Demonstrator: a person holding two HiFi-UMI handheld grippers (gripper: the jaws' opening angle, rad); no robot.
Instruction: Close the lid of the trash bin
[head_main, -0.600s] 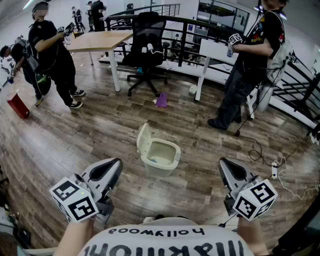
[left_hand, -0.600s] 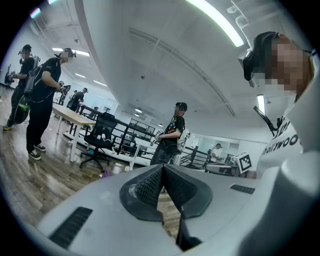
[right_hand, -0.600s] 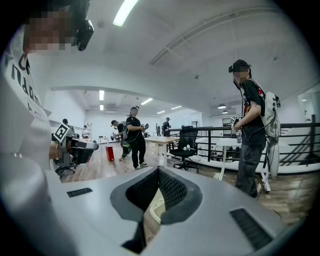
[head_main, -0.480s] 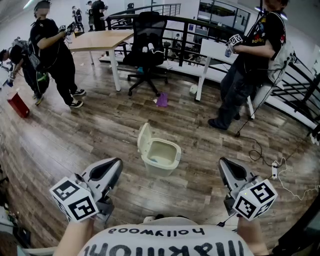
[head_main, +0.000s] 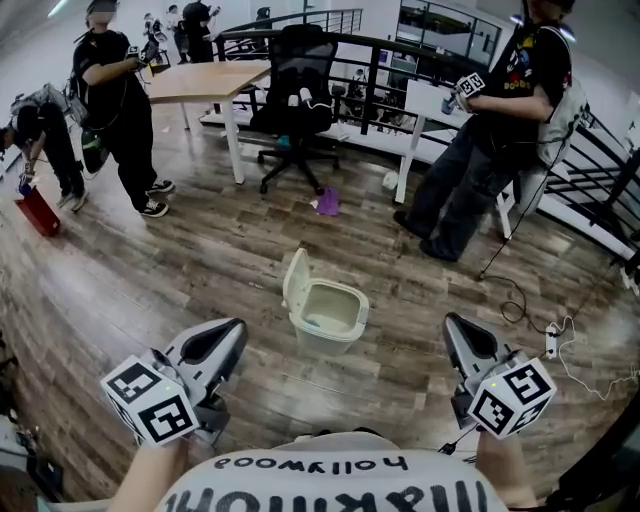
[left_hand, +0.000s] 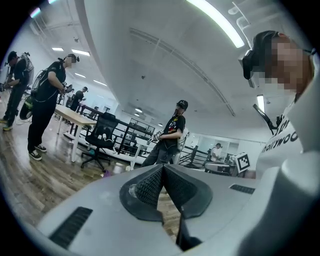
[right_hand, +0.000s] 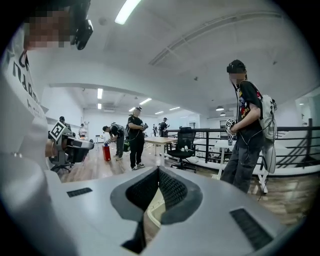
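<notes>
A pale green trash bin (head_main: 327, 315) stands on the wood floor ahead of me, its lid (head_main: 295, 277) tipped up on the left side and the inside showing. My left gripper (head_main: 222, 336) hangs low at the left, short of the bin, jaws shut with nothing in them. My right gripper (head_main: 460, 338) hangs at the right, also shut and empty. In the left gripper view the gripper (left_hand: 162, 169) has its tips touching. In the right gripper view the gripper (right_hand: 158, 171) is closed and a strip of the bin's rim (right_hand: 152, 207) shows below the tips.
A person (head_main: 485, 140) stands behind the bin at the right, others (head_main: 115, 105) at the left. A black office chair (head_main: 297, 95), a wooden table (head_main: 205, 80), a purple scrap (head_main: 327, 203) and a cable with a power strip (head_main: 549, 343) lie around.
The bin sits slightly right and lower in the head view as my head shifted. The person at the right has stepped left. Both grippers hold their places, still shut.
</notes>
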